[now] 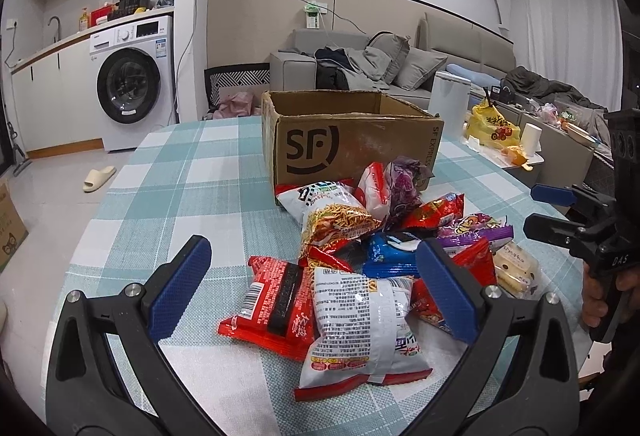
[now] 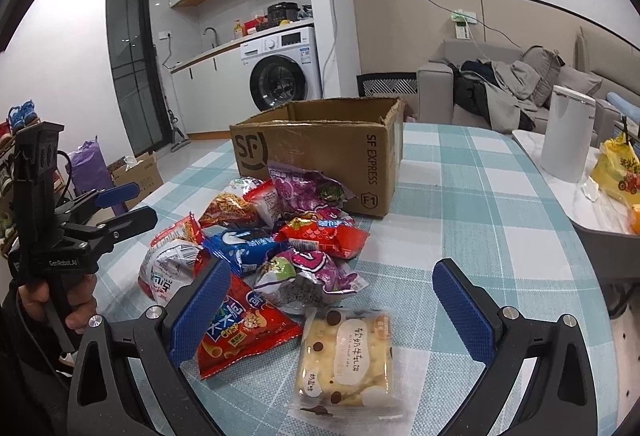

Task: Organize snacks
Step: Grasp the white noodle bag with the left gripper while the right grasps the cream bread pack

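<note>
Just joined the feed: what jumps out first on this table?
A bright heap of snack packets sprawls across the checked tablecloth, right before an open SF Express cardboard box. Both tongs, left and right, hover open over it, holding nothing.

Snack pile (image 2: 272, 248): a loose heap of crinkly packets, overlapping, on the checked bench in front of the box.
Box (image 2: 320, 151): brown cardboard, open at the top, upright, printed "SF EXPRESS"; the rearmost packets lie against its front.
Biscuit pack (image 2: 346, 354): clear wrapper, pale yellow, lying flat, nearest the right wrist camera.
Red packet (image 1: 272, 306): flat, at the heap's near-left edge.
</note>
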### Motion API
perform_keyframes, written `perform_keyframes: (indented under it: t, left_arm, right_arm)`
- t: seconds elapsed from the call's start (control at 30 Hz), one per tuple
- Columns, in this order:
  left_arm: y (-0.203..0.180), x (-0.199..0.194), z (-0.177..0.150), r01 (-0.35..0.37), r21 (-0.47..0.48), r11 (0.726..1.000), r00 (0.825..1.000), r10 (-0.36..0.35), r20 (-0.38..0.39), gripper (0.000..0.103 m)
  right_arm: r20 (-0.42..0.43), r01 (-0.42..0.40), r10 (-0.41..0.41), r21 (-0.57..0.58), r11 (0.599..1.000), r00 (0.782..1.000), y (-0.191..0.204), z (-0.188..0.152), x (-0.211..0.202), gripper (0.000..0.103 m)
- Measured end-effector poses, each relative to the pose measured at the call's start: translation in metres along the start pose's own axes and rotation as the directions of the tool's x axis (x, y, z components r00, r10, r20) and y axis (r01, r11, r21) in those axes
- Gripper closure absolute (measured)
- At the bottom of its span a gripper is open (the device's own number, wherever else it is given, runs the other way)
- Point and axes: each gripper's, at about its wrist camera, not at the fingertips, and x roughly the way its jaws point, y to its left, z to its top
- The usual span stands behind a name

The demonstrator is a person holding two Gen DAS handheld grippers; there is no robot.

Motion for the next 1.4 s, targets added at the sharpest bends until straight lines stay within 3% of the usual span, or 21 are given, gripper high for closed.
perform_keyframes:
  t: [0.37, 0.67, 0.93, 1.4]
  left_arm:
    - [-0.007, 0.01, -0.005, 0.026, 0.008, 1.0, 0.993, -0.025, -0.117, 0.001]
    - [-0.01, 0.026, -0.014, 0.037, 0.005, 0.999, 0.975, -0.035, -0.218, 0.001]
    - [-0.014, 0.039, -0.015, 0.05, 0.01, 0.999, 0.96, -0.046, -0.277, 0.001]
    - [-0.023, 0.052, -0.018, 0.059, 0.047, 0.997, 0.943, -0.041, -0.329, 0.003]
  right_arm:
    - [-0.13, 0.038, -0.034, 0.028, 0.999, 0.991, -0.006, -0.012, 0.009, 0.0]
    - [-0.204, 0.033, -0.022, 0.054, 0.998, 0.979, -0.01, -0.024, 0.017, 0.001]
    - [-0.26, 0.036, -0.014, 0.078, 0.996, 0.965, -0.014, -0.029, 0.024, 0.009]
    - [-0.322, 0.059, -0.059, -0.01, 0.998, 0.945, 0.0, -0.034, 0.035, 0.024]
